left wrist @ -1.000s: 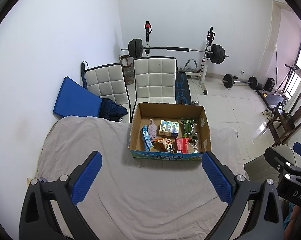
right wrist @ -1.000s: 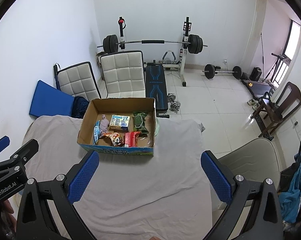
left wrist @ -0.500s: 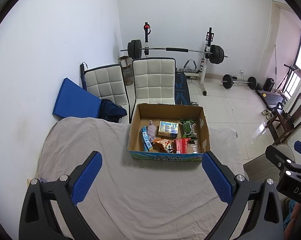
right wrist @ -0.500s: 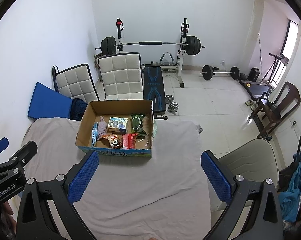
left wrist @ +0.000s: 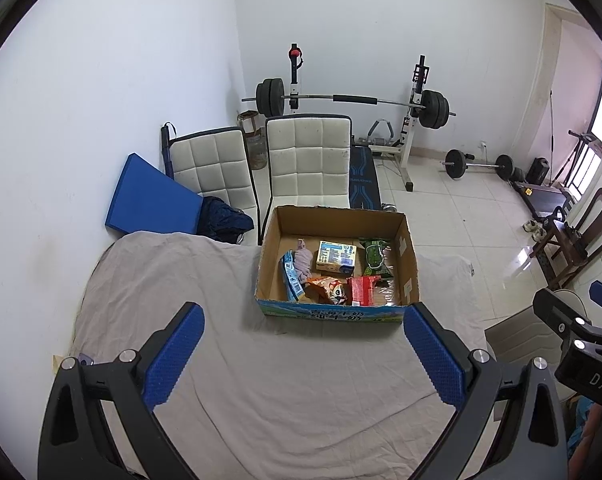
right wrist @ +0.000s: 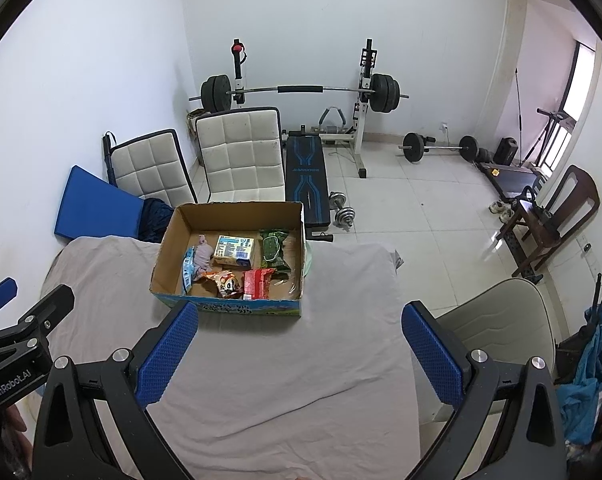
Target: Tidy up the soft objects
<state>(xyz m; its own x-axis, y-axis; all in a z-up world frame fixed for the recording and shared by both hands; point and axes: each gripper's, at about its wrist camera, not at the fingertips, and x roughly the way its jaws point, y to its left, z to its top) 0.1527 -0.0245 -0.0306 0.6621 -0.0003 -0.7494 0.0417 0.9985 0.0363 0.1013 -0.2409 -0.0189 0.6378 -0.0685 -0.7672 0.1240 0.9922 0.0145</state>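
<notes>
Both grippers are hovering above the near part of the cloth-covered counter (left wrist: 229, 360), the left gripper (left wrist: 301, 356) and the right gripper (right wrist: 299, 354) each showing its jaws spread wide and holding nothing. The soft objects are all sitting inside the cardboard box (left wrist: 409, 268), which is resting toward the far edge of the counter, right of its middle in the left wrist view. Along the box's left wall a blue packet (left wrist: 291, 276) is leaning beside a pale lilac cloth bundle (left wrist: 303, 258); a small printed carton (left wrist: 336, 256) is lying at the middle back, a green pouch (left wrist: 375, 254) toward the right wall, and an orange snack bag (left wrist: 327, 288) and a red packet (left wrist: 361, 290) are crowding the near wall. These are probably all light and yielding, with slick, crinkly film on the packets, so pinching a sealed end seam or a bunched fold is looking safer than squeezing the puffed middle. The carton is likely stiffer and would suit a grip across its narrow sides.
</notes>
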